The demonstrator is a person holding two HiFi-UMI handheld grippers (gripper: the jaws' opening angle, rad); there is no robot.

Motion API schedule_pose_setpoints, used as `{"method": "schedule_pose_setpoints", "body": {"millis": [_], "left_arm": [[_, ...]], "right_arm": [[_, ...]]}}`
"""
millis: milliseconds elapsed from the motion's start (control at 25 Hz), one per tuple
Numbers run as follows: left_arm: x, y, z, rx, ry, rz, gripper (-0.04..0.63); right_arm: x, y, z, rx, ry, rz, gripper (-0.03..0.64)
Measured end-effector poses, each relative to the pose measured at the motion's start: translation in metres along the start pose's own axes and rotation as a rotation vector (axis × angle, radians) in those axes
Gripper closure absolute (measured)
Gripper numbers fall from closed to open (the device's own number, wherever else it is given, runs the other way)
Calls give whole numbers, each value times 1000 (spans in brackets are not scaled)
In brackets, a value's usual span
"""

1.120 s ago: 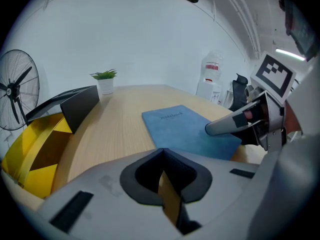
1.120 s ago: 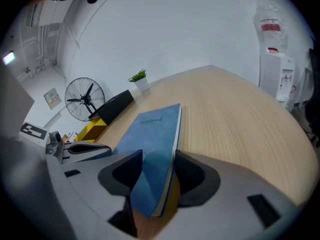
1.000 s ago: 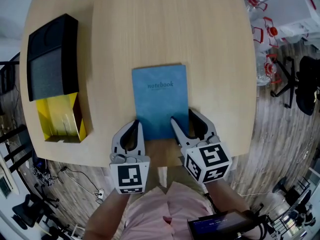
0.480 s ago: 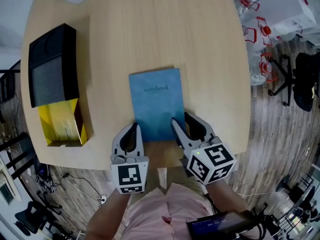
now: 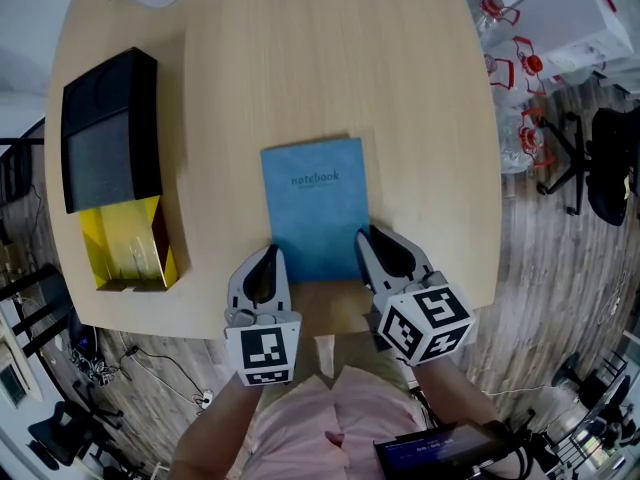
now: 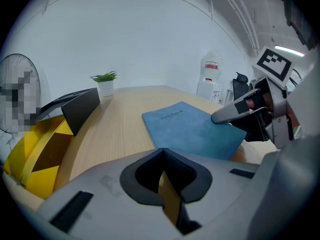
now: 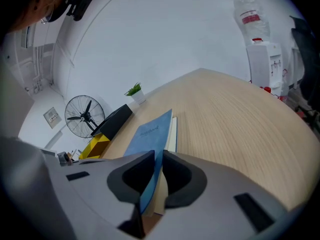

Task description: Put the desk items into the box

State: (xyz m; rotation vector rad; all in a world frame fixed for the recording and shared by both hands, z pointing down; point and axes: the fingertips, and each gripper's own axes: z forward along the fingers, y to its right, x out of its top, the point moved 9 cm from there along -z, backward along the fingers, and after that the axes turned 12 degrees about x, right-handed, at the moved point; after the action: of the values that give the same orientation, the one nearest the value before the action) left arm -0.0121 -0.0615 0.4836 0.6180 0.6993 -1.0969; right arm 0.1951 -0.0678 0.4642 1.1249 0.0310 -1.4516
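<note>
my right claw (image 5: 373,244) has just clamped the near edge of the flat blue notebook (image 5: 314,203), which lies by the round wooden table's (image 5: 420,118) near edge. my left claw (image 5: 265,256) is closed and empty. i reckon it's ready to lift toward the open yellow-and-black box (image 5: 92,253).

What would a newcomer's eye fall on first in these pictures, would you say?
The blue notebook lies in the middle of the wooden table, towards its near edge, with the right gripper shut on its near right corner. At the table's left edge lies an open box, black outside and yellow inside.
</note>
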Motion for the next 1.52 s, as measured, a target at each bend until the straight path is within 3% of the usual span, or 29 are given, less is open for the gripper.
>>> {"method": "schedule_pose_setpoints", "body": {"millis": [640, 1000, 1200, 1520], "left_arm": [[-3, 1, -4, 9, 0, 0, 586], [-3, 1, -5, 8, 0, 1, 586], [-3, 1, -4, 8, 2, 2, 586], [-3, 1, -5, 12, 5, 4, 586]], "right_arm": [[-3, -4, -4, -17, -36, -40, 581], [-10, 8, 3, -33, -78, -3, 543], [-12, 6, 5, -59, -119, -20, 466], [-12, 1, 9, -32, -154, -31, 466]]}}
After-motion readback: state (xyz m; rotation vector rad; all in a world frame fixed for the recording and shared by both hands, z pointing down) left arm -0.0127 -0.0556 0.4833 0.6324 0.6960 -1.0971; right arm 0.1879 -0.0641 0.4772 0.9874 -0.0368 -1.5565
